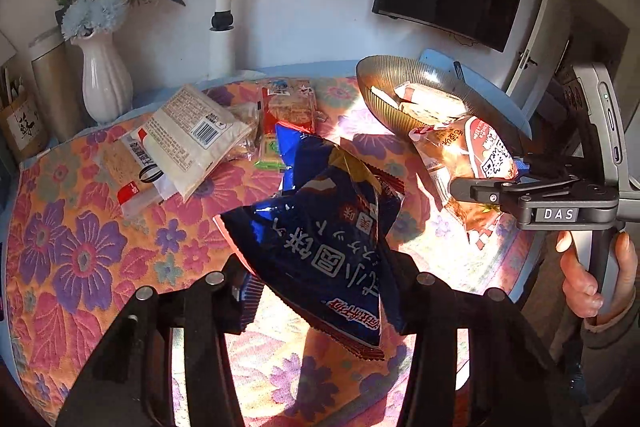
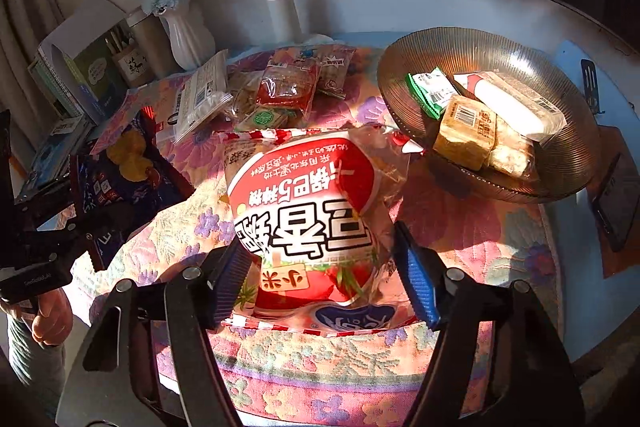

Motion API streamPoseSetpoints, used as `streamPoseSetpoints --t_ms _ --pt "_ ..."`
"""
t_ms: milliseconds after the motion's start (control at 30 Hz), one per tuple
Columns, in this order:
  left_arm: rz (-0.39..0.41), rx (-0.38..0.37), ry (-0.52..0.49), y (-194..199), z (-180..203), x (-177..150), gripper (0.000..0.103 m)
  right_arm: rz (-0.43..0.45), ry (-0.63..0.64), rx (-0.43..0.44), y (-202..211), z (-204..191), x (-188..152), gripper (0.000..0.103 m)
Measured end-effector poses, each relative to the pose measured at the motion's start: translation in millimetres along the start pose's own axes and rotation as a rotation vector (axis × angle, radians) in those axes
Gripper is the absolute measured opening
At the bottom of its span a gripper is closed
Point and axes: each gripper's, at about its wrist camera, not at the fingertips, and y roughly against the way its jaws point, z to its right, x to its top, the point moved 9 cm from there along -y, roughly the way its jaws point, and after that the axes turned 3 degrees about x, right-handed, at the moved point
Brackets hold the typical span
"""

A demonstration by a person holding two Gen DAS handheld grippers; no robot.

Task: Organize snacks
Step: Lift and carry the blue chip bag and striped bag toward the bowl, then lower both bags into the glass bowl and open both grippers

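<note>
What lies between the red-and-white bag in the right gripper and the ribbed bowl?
Nothing visible. Only bare floral cloth separates the red-and-white bag in the right gripper from the ribbed bowl, though packets already fill its centre.

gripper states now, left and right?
Left gripper: closed on the dark blue snack bag, lifted off the cloth.
Right gripper: closed on the red-and-white snack bag.

Both grippers are black linkage arms with silver round-head screws; the right gripper [image 2: 324, 283] has ribbed blue pads [image 2: 418, 281]. Its grey handle [image 1: 596, 147] has a white "DAS" label [image 1: 561, 214].
</note>
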Motion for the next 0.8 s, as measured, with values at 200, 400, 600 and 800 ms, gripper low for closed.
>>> streamPoseSetpoints --t_ms 200,400,600,800 --pt "0.059 -0.071 -0.079 -29.7 55.6 82.9 0.047 0.130 -0.105 -0.106 33.5 79.8 60.0 0.070" --pt "0.044 -0.117 -0.131 -94.0 104.2 141.8 0.047 0.168 -0.221 -0.173 21.4 157.0 109.6 0.070" --pt "0.002 -0.115 -0.133 -158.6 124.4 161.9 0.047 0.154 -0.276 -0.208 -7.1 204.4 141.2 0.070" --pt "0.038 -0.030 -0.188 -187.3 133.4 182.9 0.081 0.115 -0.341 -0.170 -37.0 231.6 153.7 0.084"
